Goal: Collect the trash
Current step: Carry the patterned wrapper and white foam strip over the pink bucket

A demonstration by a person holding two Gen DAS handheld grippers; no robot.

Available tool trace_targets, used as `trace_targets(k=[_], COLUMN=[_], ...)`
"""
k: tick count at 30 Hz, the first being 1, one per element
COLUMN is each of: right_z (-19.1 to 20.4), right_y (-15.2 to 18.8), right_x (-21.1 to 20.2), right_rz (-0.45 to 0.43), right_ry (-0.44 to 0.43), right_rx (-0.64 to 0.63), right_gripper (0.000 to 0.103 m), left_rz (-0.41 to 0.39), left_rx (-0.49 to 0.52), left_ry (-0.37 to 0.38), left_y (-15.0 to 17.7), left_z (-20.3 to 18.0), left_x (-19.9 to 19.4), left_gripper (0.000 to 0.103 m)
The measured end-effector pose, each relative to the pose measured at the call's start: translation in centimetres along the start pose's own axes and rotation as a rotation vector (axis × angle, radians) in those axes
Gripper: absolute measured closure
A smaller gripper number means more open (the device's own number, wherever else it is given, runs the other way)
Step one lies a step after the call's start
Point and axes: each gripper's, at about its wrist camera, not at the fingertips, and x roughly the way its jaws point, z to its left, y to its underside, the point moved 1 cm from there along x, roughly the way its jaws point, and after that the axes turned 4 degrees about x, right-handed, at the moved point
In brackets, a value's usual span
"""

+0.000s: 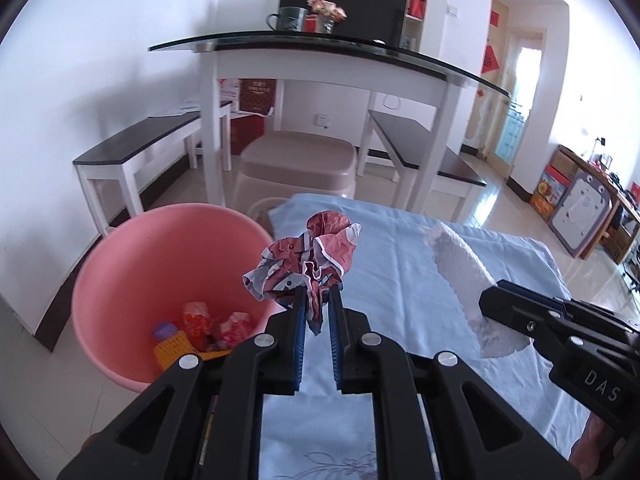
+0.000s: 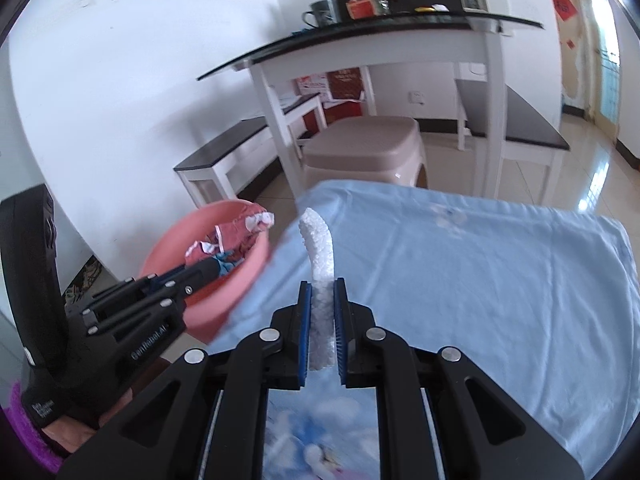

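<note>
**Both claws loaded, bin's off to the left**

Starting at the left gripper (image 1: 318,308): its jaws are pinched down narrow on a crumpled red-and-white wrapper (image 1: 308,258), which sticks up and forward out of the tips. The right gripper (image 2: 323,312) is likewise nearly closed, clamping a strip of white foam (image 2: 320,248). That strip's long axis runs straight out along the fingers, with the far end curling a bit to the left.

Now the bit that matters, imo: the pink bin (image 1: 132,264) sits on the floor just off the left edge of the blue-covered table (image 1: 420,264). Some trash is already in the bottom. From the left wrist view the wrapper hangs about over the bin's near-right rim, so the left hand is clearly the nearer one and should only need a short nudge leftward before letting go.

The right hand is further off. The foam is over the cloth, with the bin (image 2: 224,264) lying to its left past the other gripper, so it'd have to swing across or wait its turn.
</note>
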Motion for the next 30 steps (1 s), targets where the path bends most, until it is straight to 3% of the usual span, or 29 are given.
trace_targets(k=[14,30], right_z=[7.4,12.7], right_y=[-1.9,-2.0], right_x=[3.4,7.4], right_rz=[-0.002,0.054], right_ry=[-0.095,-0.139], right_rx=[-0.133,-0.228], right_gripper=[0.092,0.092], left_rz=[-0.058,-0.026], left_rx=[-0.084,-0.186], left_ry=[-0.115,-0.194], left_y=[-0.2,0.8], left_z=[6.1,11.8], left_x=[-2.0,-0.8], left_gripper=[0.093,0.093])
